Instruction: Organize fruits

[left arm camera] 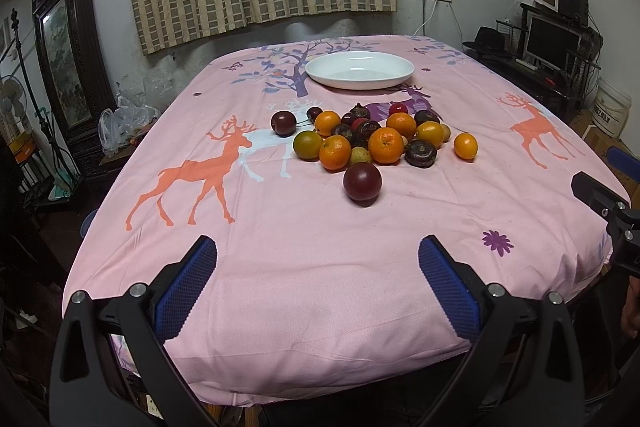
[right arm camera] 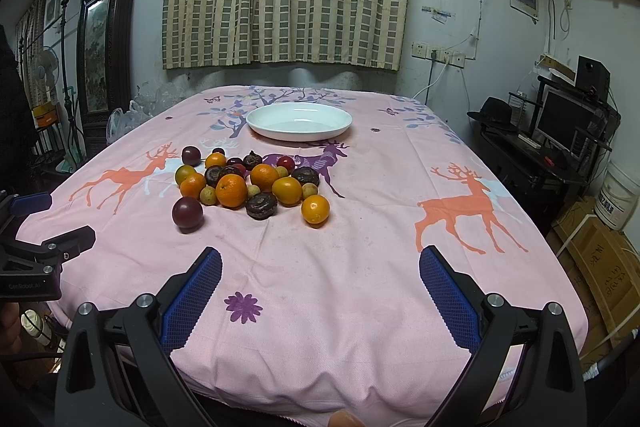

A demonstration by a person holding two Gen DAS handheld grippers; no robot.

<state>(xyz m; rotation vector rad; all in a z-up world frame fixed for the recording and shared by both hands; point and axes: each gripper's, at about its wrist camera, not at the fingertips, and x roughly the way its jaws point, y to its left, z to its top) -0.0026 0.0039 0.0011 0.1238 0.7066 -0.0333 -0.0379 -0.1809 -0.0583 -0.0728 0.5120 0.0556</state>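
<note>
Left hand-held gripper spread wide, fruit pile well ahead.

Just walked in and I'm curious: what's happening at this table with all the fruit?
A person holds tongs in each hand, the left tongs and right tongs, both open and holding nothing. A pile of fruit sits loose on the pink tablecloth. The white plate behind it has nothing in it, so sorting hasn't begun.

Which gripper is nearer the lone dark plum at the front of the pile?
Left, probably. The dark plum lies almost straight ahead of the open left gripper; from the open right gripper it sits ahead and off to the left.
</note>
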